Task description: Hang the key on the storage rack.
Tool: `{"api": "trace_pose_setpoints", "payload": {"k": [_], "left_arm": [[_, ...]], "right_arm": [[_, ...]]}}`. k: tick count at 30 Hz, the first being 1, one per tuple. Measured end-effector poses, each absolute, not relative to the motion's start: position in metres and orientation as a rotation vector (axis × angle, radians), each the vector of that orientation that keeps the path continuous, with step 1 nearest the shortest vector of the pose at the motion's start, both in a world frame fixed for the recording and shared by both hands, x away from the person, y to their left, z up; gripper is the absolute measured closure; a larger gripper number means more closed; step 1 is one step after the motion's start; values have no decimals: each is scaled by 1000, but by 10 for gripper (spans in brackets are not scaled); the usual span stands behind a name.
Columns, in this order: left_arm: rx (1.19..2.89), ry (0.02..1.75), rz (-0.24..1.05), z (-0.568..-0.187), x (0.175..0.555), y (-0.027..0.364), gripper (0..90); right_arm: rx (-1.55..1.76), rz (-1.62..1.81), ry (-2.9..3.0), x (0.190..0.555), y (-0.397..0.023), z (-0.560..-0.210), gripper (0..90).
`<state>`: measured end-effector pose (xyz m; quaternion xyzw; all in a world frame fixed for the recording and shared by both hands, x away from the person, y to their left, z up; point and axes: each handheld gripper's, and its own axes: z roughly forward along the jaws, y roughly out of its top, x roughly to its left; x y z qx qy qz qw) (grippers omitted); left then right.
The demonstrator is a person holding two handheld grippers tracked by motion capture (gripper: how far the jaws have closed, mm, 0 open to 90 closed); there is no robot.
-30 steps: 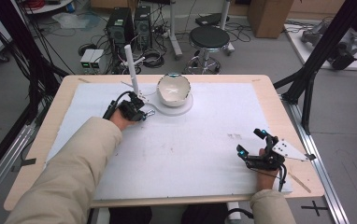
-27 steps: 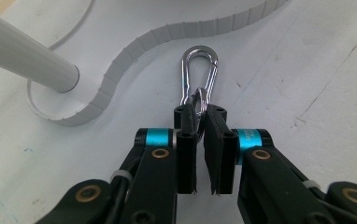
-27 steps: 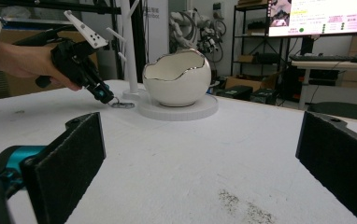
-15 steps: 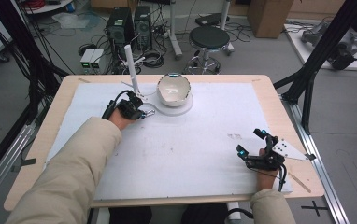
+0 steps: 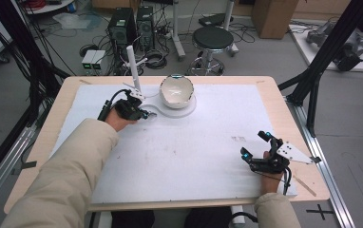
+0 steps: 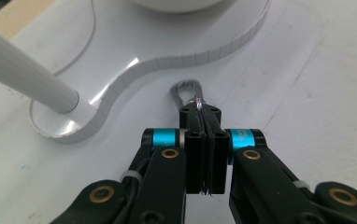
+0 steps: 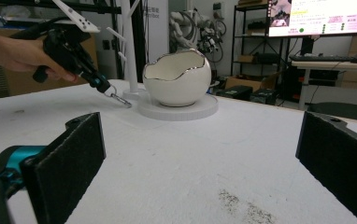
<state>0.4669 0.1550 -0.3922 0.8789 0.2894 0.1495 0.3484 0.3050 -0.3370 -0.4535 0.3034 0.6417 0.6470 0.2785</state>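
Observation:
A small metal clasp with a ring (image 6: 186, 90) lies on the white mat beside the white stand base (image 6: 134, 70). My left gripper (image 6: 200, 109) is shut on the ring end, pads pressed together. From the right gripper view the left gripper (image 7: 103, 86) tilts down, and the clasp (image 7: 119, 99) hangs from it with its tip on the mat. In the high view the left gripper (image 5: 146, 115) sits left of the white egg-shaped bowl (image 5: 176, 90). My right gripper (image 5: 253, 144) rests near the table's right front edge, open and empty, also seen as wide-apart jaws (image 7: 204, 163).
A white pole with pegs (image 5: 133, 69) rises from the same base as the bowl (image 7: 176, 77). A white mat (image 5: 184, 152) covers most of the wooden table (image 5: 274, 90). Dark smudges (image 7: 246, 207) mark the mat near the right gripper.

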Motion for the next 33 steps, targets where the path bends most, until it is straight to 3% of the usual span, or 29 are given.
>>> {"api": "trace_pose_setpoints", "payload": {"k": [5, 19, 33], "left_arm": [[2208, 686, 311, -381, 461, 163, 884], [2039, 626, 301, -340, 445, 199, 884], [1991, 565, 305, -289, 460, 225, 884]], "right_arm": [[812, 1736, 1722, 305, -337, -453, 4], [809, 1736, 1722, 305, -337, -453, 4], [820, 1737, 1726, 305, -336, -453, 4]]}}
